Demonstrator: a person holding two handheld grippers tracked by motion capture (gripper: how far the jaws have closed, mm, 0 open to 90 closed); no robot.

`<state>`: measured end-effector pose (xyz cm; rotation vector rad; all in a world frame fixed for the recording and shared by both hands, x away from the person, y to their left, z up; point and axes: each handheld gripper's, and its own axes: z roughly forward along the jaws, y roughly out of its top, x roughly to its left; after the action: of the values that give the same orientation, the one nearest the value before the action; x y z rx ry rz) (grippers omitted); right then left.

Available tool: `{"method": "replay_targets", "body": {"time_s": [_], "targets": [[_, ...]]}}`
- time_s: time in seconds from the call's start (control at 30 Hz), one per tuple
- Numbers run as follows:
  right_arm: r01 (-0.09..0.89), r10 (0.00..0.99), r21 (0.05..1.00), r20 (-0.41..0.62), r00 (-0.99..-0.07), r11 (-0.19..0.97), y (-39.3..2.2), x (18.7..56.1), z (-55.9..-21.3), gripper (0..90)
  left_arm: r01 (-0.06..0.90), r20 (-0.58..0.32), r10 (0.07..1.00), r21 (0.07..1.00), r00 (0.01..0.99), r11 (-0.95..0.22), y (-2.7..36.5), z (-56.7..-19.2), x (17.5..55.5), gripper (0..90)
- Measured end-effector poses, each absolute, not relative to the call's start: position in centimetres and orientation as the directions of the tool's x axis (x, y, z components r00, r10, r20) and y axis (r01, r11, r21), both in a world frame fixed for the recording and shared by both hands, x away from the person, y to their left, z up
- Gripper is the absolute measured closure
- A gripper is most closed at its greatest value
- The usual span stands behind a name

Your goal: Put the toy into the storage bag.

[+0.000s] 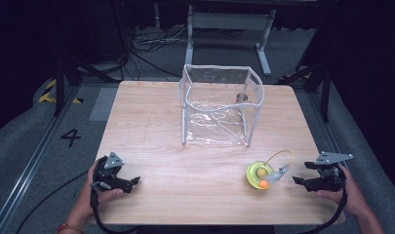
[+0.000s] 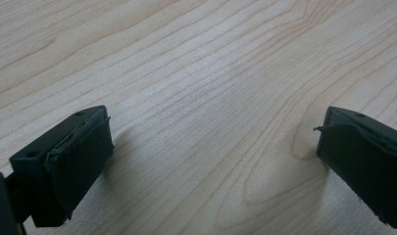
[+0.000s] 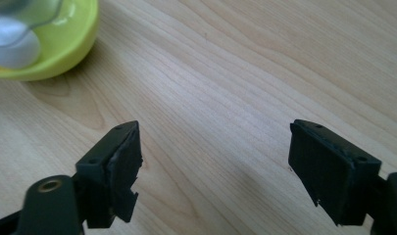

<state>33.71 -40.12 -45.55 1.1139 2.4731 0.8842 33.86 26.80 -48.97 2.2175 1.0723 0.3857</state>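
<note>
A clear plastic pouch [image 1: 219,105] with a white rim stands open and upright at the middle back of the wooden table [image 1: 151,146]. A small yellow-green round toy [image 1: 261,174] with an orange ball, a clear part and a yellow cord loop lies at the front right; its green edge [image 3: 49,39] shows at the upper left of the right gripper view. My right gripper [image 1: 298,181] rests just right of the toy, open and holding nothing [image 3: 213,166]. My left gripper [image 1: 134,183] sits at the front left, open over bare wood [image 2: 210,152].
The table's front edge runs close below both hands. Beyond the table is grey carpet with floor rails, a painted number 4 [image 1: 70,137] on the left, loose cables and a metal stand [image 1: 229,24] at the back.
</note>
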Motion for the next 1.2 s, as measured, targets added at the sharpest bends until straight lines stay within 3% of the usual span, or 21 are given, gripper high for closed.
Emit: {"method": "replay_targets", "body": {"time_s": [0.33, 0.9, 1.2], "targets": [[0.505, 0.691, 0.625, -0.078, -0.719, 0.596, -38.2, 33.8, -41.4, 25.9, 0.595, -0.012, 0.782, 0.657, 0.623, -0.464, 26.8, -49.0, 33.8, 0.5], [0.387, 0.572, 0.582, -0.170, -0.802, 0.715, -34.2, 34.7, -36.7, 31.4, 0.596, -0.012, 0.784, 0.657, 0.621, -0.462, 26.8, -49.0, 33.8, 0.5], [0.372, 0.552, 0.568, -0.181, -0.814, 0.734, -32.4, 36.3, -35.4, 36.1, 0.598, -0.015, 0.785, 0.658, 0.619, -0.458, 26.8, -49.0, 33.8, 0.5]]}}
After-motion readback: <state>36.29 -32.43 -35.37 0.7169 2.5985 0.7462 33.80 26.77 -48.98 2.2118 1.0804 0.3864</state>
